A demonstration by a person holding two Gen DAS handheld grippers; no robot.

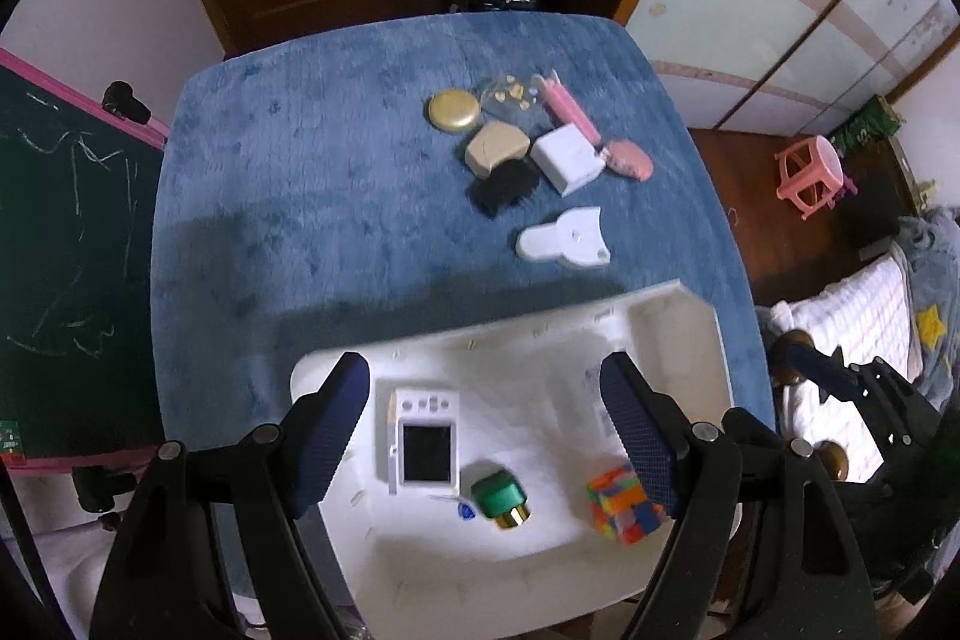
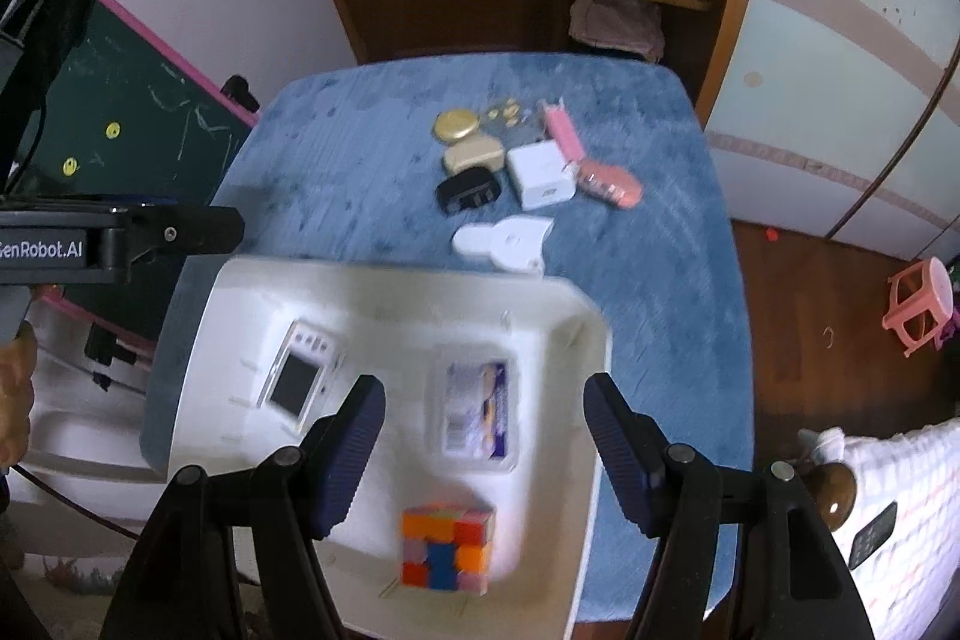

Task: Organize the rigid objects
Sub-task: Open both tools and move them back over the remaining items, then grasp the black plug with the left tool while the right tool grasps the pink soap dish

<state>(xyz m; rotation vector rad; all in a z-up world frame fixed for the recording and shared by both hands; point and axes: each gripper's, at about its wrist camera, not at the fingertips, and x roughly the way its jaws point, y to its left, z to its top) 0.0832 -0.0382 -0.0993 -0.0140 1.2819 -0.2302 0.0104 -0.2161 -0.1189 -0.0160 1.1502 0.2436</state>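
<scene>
Looking along the left gripper (image 1: 483, 424), its fingers spread wide and empty above the white tray (image 1: 690, 316), which holds a small white camera (image 1: 423, 441), a green bottle (image 1: 501, 499) and a colour cube (image 1: 624, 505). Beyond, on the blue cloth (image 1: 300, 196), lies a white scraper (image 1: 564, 238) — stiff, light, probably best pinched across its narrow handle.

From the right gripper (image 2: 483, 439), also spread and empty, 1 clear box (image 2: 474, 415) sits in the tray — the scraper (image 2: 504, 241) lies just beyond the rim.
</scene>
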